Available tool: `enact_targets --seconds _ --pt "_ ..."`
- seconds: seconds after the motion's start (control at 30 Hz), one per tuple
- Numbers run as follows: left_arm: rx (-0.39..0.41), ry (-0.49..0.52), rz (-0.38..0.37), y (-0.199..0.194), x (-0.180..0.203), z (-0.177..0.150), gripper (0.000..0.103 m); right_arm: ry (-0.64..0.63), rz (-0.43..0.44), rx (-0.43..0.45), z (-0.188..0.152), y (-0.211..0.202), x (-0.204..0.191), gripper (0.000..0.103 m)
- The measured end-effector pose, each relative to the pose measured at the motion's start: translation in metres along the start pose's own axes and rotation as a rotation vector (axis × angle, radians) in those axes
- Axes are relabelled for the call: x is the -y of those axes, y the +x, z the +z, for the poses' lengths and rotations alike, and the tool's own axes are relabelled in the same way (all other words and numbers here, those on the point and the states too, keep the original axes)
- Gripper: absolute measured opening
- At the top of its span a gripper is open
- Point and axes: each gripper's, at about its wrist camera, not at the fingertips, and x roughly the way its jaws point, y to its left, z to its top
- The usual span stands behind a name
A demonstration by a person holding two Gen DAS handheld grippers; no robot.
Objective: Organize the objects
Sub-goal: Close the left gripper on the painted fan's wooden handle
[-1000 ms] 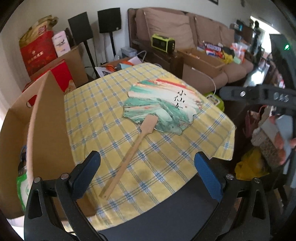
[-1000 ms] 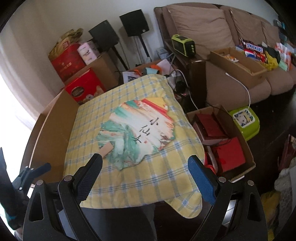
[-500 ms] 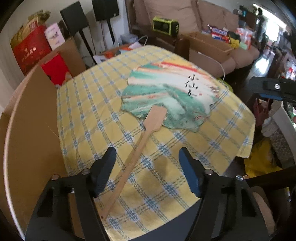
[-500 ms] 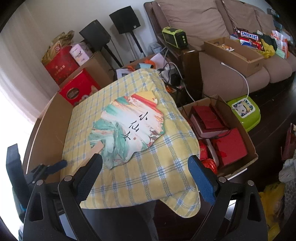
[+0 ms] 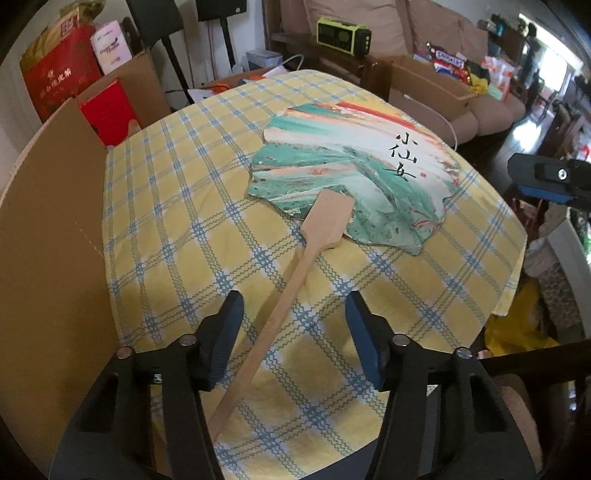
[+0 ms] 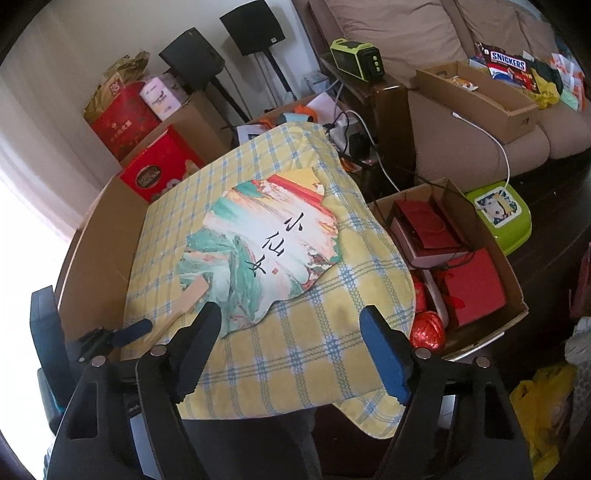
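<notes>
The left gripper [image 5: 293, 325] is closing, jaws astride the fan [image 5: 354, 173] handle [image 5: 273, 325] but not yet pinching it; the fan lies flat on the checked cloth [image 5: 177, 229]. This looks like the pickup step: next, squeeze firmly and lift. The right gripper [image 6: 291, 343] hangs spread, narrowing, over the cloth's near edge.

Brown sofa [image 6: 424, 48] against a pale wall [image 6: 92, 33] (daylight left); dark floor [image 6: 554, 206].

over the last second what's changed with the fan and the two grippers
The left gripper has come down over the fan's wooden handle, and its jaws are closing with the handle between them, not yet gripped. The right gripper dropped slightly toward the fan's near edge; its jaws are closing on nothing. The fan and the checked cloth stayed put.
</notes>
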Motion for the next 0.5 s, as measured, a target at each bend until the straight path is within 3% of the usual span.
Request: enact_targets --seconds 0.17,0.33,0.5 --pt "-0.011 -0.002 -0.027 -0.003 0.002 -0.001 0.014 0.011 0.013 -0.009 0.002 0.002 0.001 0.076" --pt "-0.017 -0.027 -0.055 -0.006 0.006 -0.004 0.012 0.043 0.054 -0.019 0.004 0.006 0.005 0.076" --pt "-0.056 -0.122 -0.203 -0.011 0.000 -0.009 0.009 0.106 0.118 -0.042 0.008 0.015 0.015 0.075"
